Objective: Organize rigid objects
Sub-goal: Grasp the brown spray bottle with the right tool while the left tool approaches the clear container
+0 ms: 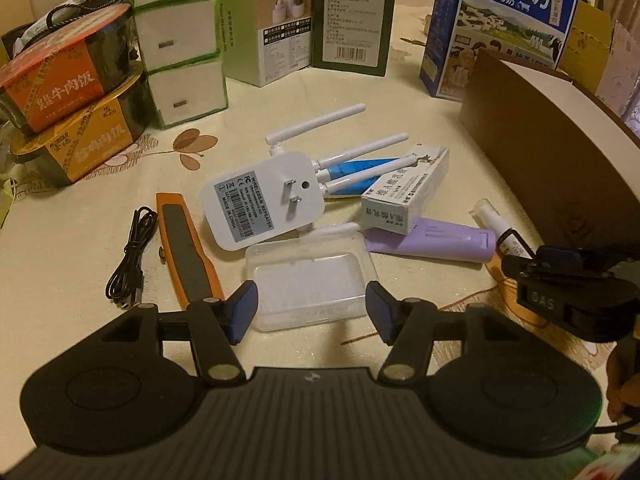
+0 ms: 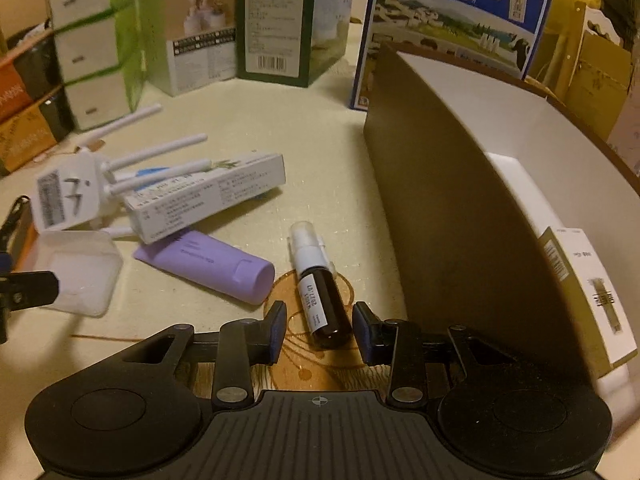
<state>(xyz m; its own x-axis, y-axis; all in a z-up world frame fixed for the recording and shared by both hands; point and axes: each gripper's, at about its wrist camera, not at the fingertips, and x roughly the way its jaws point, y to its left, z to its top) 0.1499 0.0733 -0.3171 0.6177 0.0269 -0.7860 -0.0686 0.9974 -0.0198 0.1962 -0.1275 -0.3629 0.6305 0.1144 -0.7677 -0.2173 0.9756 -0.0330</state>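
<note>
Here, the clear box [image 1: 310, 280] lies on the table [image 1: 80, 248], light and slippery; take its two long sides. The left gripper [image 1: 311, 307] stands wide around its near end, maybe not touching. The small bottle [image 2: 320, 300], hard and breakable, lies between the right gripper's [image 2: 319, 330] narrow fingers, with gaps.

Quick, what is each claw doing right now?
Left gripper: open, around the clear plastic case.
Right gripper: open, around the small dark bottle.
</note>
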